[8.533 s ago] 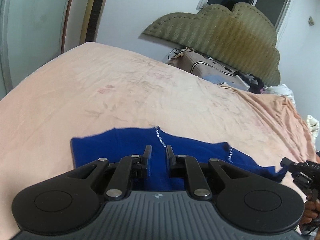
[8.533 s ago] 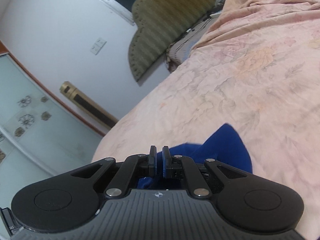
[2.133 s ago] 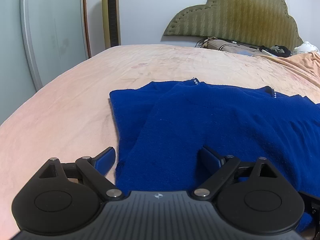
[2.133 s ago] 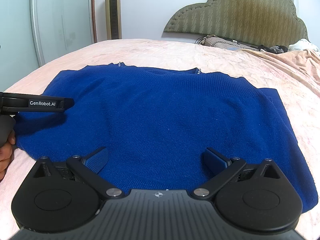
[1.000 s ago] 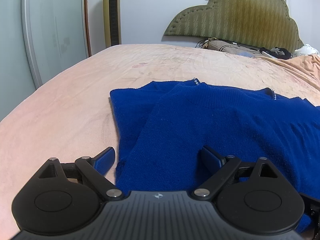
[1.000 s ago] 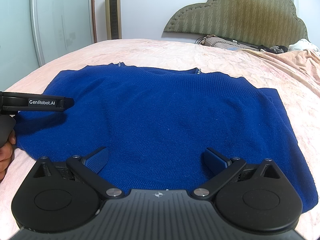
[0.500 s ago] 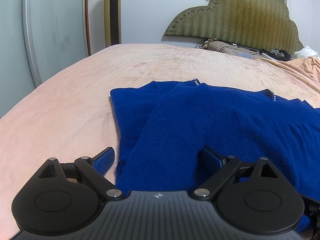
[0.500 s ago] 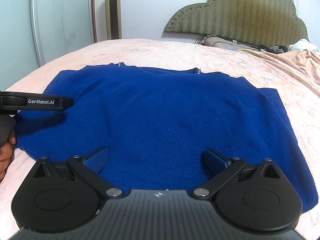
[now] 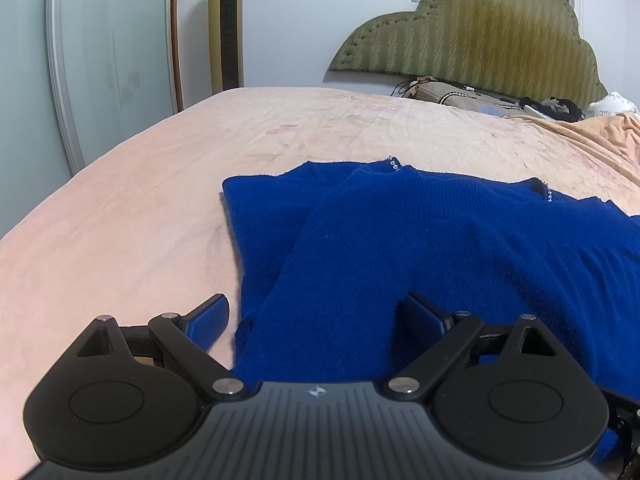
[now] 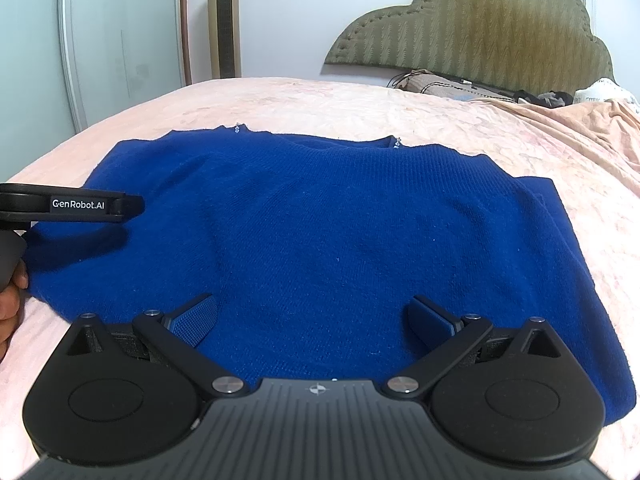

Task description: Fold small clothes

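Note:
A dark blue knit sweater [image 10: 340, 232] lies spread flat on the pink bedsheet [image 10: 580, 152], neckline toward the headboard; in the left wrist view [image 9: 440, 248] its left part is folded over the body. My left gripper [image 9: 316, 316] is open and empty, hovering above the sweater's near left edge; it also shows in the right wrist view [image 10: 80, 204]. My right gripper [image 10: 312, 318] is open and empty above the sweater's near hem.
A padded olive headboard [image 10: 480, 28] with pillows and loose items [image 10: 540, 98] stands at the far end. A tall gold tower fan [image 10: 224, 20] and a glass wardrobe door [image 10: 120, 40] stand at the left beyond the bed.
Long ago both grippers were shut on the sweater; they have since let go and opened. In the last second nothing has visibly moved.

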Tool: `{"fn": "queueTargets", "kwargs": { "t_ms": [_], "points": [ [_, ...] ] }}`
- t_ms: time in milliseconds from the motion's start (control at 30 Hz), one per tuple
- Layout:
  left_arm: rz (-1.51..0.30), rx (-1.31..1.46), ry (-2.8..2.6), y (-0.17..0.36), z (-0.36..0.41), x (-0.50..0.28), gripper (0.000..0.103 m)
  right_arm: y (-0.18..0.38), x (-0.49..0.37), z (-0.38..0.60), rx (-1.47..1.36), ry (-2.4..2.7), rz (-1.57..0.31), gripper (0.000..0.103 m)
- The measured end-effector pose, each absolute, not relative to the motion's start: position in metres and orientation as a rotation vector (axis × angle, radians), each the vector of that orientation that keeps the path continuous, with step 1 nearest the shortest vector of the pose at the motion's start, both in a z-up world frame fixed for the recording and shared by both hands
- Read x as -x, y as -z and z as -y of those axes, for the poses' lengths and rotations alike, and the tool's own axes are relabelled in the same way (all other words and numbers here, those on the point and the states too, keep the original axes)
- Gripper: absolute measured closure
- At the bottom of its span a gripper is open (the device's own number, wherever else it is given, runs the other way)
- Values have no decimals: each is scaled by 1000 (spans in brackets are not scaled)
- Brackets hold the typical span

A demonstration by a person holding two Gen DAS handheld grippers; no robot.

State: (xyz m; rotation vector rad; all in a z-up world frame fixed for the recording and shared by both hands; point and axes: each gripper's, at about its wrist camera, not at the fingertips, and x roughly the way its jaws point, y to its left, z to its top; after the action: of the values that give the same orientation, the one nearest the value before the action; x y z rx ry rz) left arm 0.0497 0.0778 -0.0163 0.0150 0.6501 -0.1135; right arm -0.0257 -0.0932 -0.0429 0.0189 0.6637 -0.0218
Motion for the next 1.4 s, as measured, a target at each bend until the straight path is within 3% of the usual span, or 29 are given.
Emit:
{"fn": "queueTargets", "kwargs": {
  "t_ms": [1400],
  "points": [
    [-661,-16,96,18,-78,-54,4,43,26,94,-20,22,-664,0]
  ]
}}
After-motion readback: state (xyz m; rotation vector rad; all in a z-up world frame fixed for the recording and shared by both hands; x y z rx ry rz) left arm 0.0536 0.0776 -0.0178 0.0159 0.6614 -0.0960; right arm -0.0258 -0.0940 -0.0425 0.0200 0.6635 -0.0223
